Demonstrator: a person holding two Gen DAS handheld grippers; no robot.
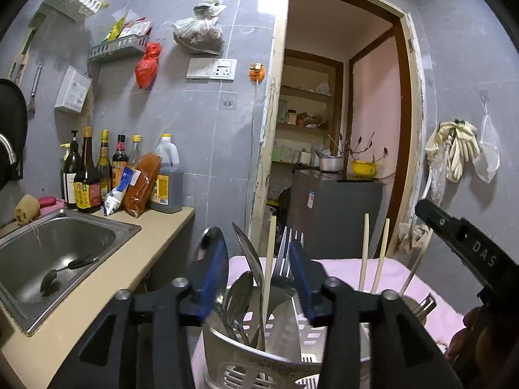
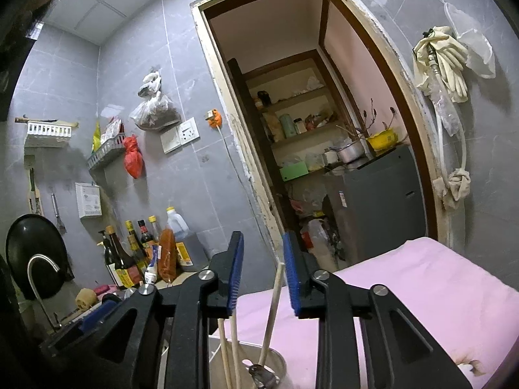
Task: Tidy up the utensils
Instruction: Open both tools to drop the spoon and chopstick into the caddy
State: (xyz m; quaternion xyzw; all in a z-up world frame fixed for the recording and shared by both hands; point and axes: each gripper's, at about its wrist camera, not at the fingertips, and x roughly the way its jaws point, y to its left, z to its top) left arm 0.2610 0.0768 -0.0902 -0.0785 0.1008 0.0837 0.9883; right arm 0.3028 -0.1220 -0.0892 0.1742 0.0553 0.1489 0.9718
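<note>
A metal utensil caddy (image 1: 233, 353) stands on a pink cloth (image 1: 395, 272). It holds spoons (image 1: 238, 295), a fork (image 1: 285, 253) and one pale chopstick (image 1: 269, 259). My left gripper (image 1: 256, 278) is open just above it, its blue pads either side of the fork and spoons, gripping nothing. A second round container (image 1: 418, 308) to the right holds more chopsticks (image 1: 373, 253). My right gripper (image 2: 263, 272) is open above that container (image 2: 275, 364), with one chopstick (image 2: 272, 311) standing between its jaws, untouched.
A steel sink (image 1: 48, 259) at left has a dark spoon (image 1: 61, 275) in it. Sauce bottles (image 1: 87, 175) and packets line the counter (image 1: 136, 259) behind it. A doorway (image 1: 340, 129) opens onto a grey fridge (image 1: 334, 214). Gloves (image 1: 457, 152) hang at right.
</note>
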